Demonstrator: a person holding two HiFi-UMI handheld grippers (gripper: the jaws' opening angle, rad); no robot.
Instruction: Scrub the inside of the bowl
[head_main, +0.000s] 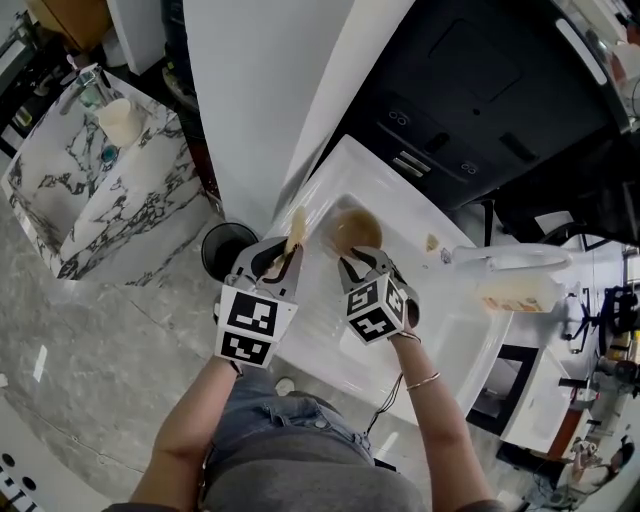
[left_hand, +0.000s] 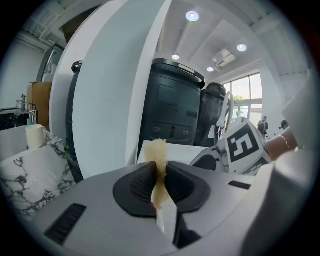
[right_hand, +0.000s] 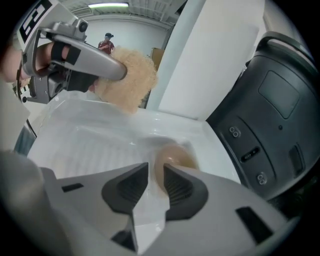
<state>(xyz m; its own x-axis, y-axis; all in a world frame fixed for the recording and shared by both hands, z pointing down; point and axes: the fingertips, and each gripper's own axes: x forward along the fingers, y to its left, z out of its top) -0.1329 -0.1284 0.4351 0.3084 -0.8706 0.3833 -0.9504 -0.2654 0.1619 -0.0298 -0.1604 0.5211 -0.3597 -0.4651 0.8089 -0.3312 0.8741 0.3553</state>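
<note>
Your left tool (left_hand: 160, 181) is shut tight on a thin tan sponge (left_hand: 158, 152). It grips the sponge by its lower part, so most of the pad sticks out past the jaws as a free scrubbing face. That's a sensible hold, since the part that has to rub is the part left exposed. In the head view the sponge stands upright just left of the bowl (head_main: 353, 230), near its rim but not yet inside it.

The bowl, brownish and translucent, is over the far end of the white sink (head_main: 330, 335), so anything that drips should fall into the basin. I can't tell whether it rests on the sink floor or is lifted slightly.

Your right tool (right_hand: 156, 181) is closed down to a narrow slit on the bowl's near rim, with one jaw inside the wall and one outside. That pinch looks meant to steady the bowl while the sponge works. I'd judge scrubbing hasn't begun. The sponge needs to come across and down into the opening, and a thin-rim grip may slip under hard pressure.
</note>
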